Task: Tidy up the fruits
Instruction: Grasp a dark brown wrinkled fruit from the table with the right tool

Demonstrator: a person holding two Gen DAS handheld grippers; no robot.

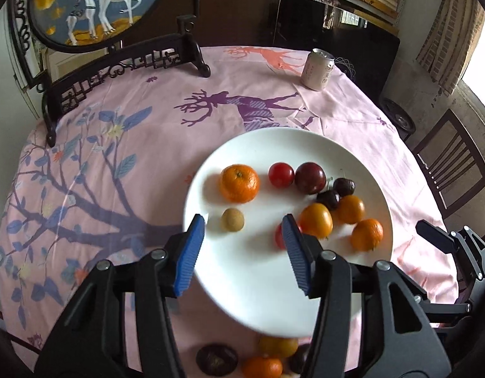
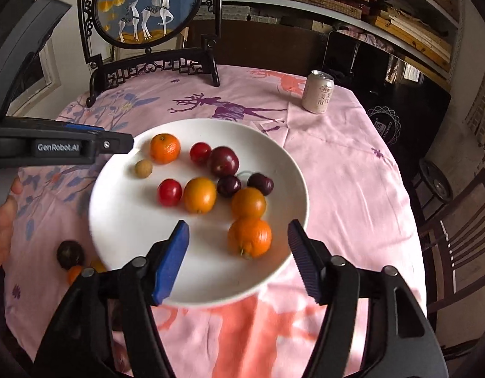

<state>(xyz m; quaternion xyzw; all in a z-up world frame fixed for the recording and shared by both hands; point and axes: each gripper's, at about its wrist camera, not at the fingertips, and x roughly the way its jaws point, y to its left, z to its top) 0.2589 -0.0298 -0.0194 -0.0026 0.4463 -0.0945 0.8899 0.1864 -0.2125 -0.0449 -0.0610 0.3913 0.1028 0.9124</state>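
Where the white plate (image 2: 283,163) rests on the pink-clothed worktop (image 2: 352,173), it holds mandarins (image 2: 165,148), red tomatoes (image 2: 200,152), a plum (image 2: 222,161), cherries (image 2: 260,184) and a longan (image 2: 143,168). Both the left hand-held gripper (image 1: 244,230) and right hand-held gripper (image 2: 239,236) hover wide, empty. More fruit (image 2: 70,254) lies off-plate.

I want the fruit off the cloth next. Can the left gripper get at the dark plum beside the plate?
Probably yes: the left gripper is open, and the dark plum lies uncovered on the tablecloth.
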